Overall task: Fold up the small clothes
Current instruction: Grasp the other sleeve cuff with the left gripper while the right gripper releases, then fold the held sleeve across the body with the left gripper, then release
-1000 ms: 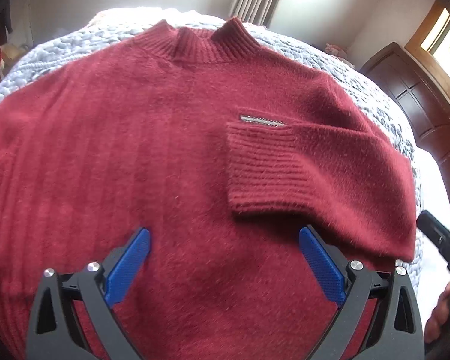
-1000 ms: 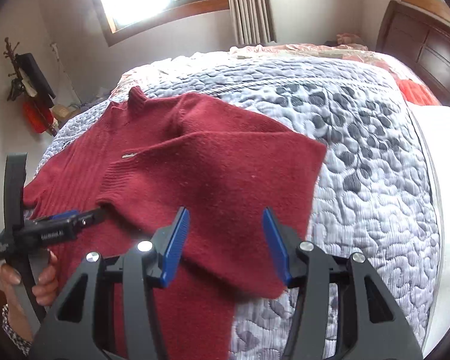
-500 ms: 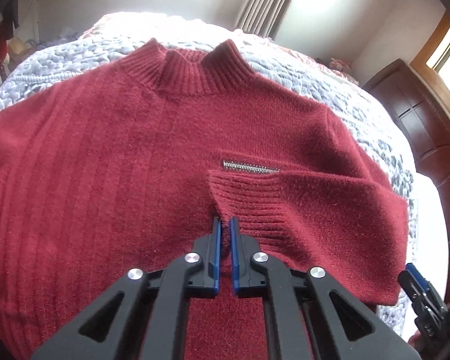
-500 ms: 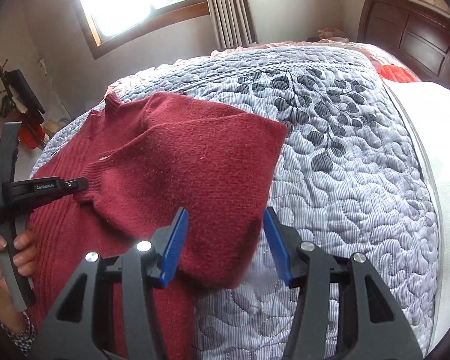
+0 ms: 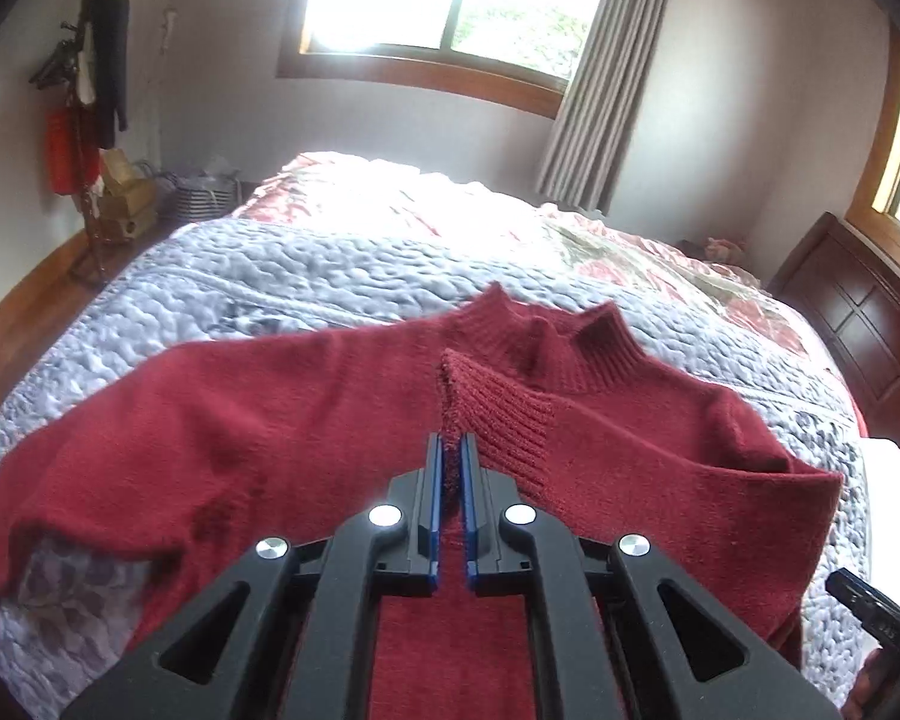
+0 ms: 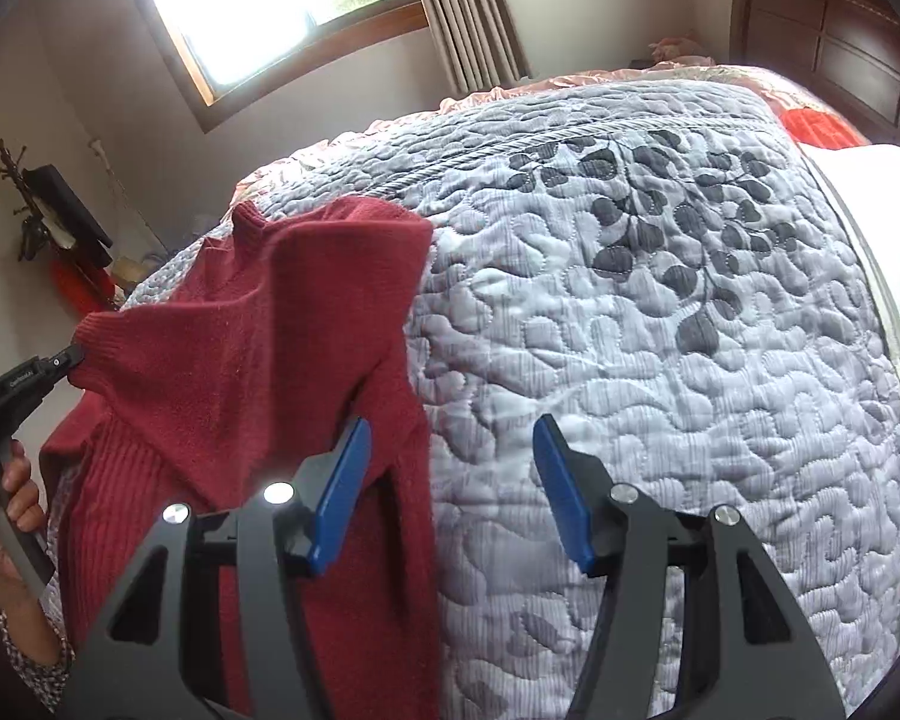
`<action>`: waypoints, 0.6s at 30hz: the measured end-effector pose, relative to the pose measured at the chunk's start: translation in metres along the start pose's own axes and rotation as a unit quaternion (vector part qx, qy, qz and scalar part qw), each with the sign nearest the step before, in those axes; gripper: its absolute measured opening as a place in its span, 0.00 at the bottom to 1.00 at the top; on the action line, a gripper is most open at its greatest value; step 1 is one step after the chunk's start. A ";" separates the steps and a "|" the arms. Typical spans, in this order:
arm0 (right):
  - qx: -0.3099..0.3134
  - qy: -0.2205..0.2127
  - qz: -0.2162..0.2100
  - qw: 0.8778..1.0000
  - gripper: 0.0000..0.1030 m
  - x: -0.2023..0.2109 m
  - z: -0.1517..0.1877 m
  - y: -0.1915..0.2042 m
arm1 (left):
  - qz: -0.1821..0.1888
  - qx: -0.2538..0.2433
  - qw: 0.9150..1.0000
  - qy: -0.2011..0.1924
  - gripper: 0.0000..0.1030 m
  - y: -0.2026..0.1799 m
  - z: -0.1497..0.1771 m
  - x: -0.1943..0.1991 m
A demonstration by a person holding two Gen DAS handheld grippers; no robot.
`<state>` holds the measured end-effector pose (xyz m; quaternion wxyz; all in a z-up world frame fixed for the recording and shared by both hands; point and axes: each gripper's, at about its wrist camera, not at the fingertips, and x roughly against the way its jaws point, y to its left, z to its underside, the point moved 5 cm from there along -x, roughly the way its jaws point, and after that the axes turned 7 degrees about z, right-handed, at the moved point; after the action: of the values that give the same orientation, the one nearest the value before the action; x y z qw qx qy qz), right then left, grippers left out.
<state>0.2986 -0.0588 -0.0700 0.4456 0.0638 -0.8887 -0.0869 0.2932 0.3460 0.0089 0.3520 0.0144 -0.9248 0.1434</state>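
Left gripper [image 5: 449,459] pinched on ribbed cuff [image 5: 498,414] of red sweater [image 5: 240,438], we hold cuff raised off sweater body. Right gripper [image 6: 450,492] spread wide, gripping nothing, we hover it over sweater's edge and grey quilt [image 6: 660,330]. Sweater lies on quilt, collar [image 5: 546,336] toward window [image 5: 450,0].

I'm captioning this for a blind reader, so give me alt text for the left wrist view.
The left gripper is shut on the ribbed cuff of a red sweater, lifting it above the garment, which lies on a grey quilt. Behind the bed are a window and a curtain.
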 end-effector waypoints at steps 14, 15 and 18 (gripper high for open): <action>-0.008 0.071 -0.110 0.991 0.26 -0.062 -0.008 0.037 | -0.063 0.044 0.996 0.038 0.05 0.081 0.051 -0.019; -0.011 0.069 -0.114 0.991 0.23 -0.061 -0.008 0.036 | -0.060 0.047 0.996 0.037 0.05 0.082 0.052 -0.017; -0.009 0.062 -0.106 0.992 0.19 -0.050 -0.009 0.028 | -0.054 0.047 0.997 0.032 0.06 0.083 0.049 -0.012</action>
<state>0.3345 -0.0224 -0.0982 0.4889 0.1588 -0.8467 -0.1370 0.2602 0.4108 -0.0552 0.3872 0.0760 -0.9035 0.1675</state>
